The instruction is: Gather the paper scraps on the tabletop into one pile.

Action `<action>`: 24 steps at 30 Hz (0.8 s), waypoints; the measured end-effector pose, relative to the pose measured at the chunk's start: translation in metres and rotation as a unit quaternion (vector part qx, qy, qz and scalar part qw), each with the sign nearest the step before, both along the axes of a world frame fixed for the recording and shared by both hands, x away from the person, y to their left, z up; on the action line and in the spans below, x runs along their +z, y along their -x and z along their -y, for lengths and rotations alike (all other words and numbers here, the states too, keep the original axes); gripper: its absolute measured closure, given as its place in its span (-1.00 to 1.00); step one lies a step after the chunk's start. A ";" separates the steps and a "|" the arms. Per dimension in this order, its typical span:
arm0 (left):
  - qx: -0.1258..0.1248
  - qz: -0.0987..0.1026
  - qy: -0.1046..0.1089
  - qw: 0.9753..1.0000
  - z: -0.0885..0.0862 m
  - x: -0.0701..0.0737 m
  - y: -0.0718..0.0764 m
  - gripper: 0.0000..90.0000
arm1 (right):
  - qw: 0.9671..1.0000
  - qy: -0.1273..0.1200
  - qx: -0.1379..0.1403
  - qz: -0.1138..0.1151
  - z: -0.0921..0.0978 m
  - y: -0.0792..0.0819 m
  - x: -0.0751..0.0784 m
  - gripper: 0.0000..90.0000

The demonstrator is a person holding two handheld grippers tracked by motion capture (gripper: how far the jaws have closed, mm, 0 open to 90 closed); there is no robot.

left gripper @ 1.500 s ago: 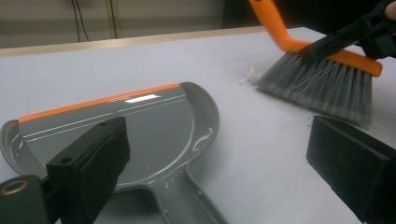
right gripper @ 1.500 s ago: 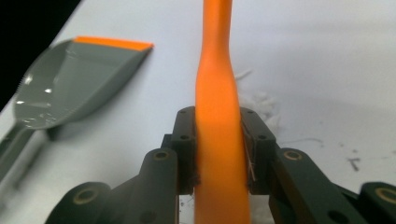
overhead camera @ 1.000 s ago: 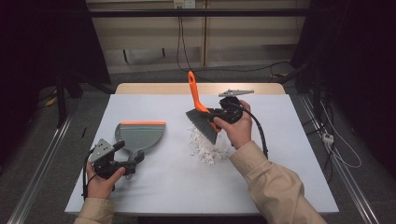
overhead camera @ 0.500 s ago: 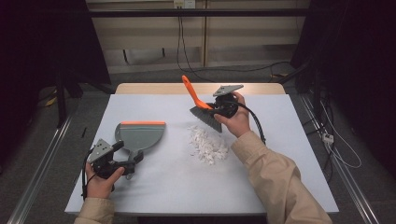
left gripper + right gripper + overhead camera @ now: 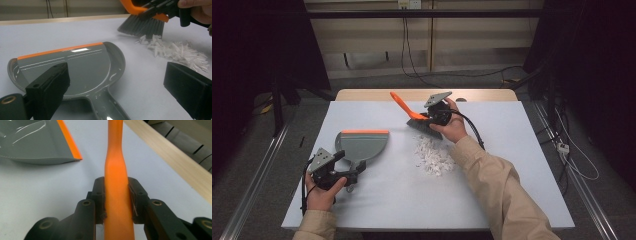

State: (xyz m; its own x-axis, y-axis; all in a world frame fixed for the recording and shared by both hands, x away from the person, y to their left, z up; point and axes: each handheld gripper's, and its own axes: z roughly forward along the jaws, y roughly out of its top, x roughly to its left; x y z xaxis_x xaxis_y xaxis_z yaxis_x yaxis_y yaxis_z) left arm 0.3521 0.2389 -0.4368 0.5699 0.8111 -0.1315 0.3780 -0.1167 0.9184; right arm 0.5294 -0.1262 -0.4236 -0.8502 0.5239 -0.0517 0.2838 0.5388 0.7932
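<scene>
A: At the near left corner of the pale blue-grey table top, what was the left gripper doing?

B: A hand held it low by the table. Its two black jaws stood wide apart with nothing between them. In the left gripper view the handle of the flat grey plastic dustpan with the orange front edge ran down between the jaws, but they did not squeeze it.

A: Where did the dustpan lie?

B: Flat on the table, just past the left gripper, with its orange edge on the far side.

A: And in the middle?

B: A small pile of white paper bits lay to the right of the dustpan, a little apart from it.

A: What was past the pile?

B: The small hand brush with the orange plastic handle and dark grey bristles. The right gripper had its jaws shut tight on the orange handle, one on each side. The bristles were at the far edge of the pile. I could not tell if they touched the paper.

A: And farthest off?

B: The light wooden edge of the table.
</scene>
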 end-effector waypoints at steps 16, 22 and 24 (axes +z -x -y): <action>-0.007 0.005 -0.003 1.000 -0.001 0.003 0.004 -0.86 | 0.994 0.055 0.090 -0.032 0.023 0.050 0.012 0.58; -0.010 0.007 -0.001 1.000 0.001 0.004 0.004 -0.86 | 0.998 0.032 0.040 -0.022 0.048 0.054 0.020 0.58; -0.010 0.007 0.000 1.000 0.001 0.004 0.003 -0.86 | 0.999 0.030 0.032 -0.019 0.050 0.055 0.023 0.58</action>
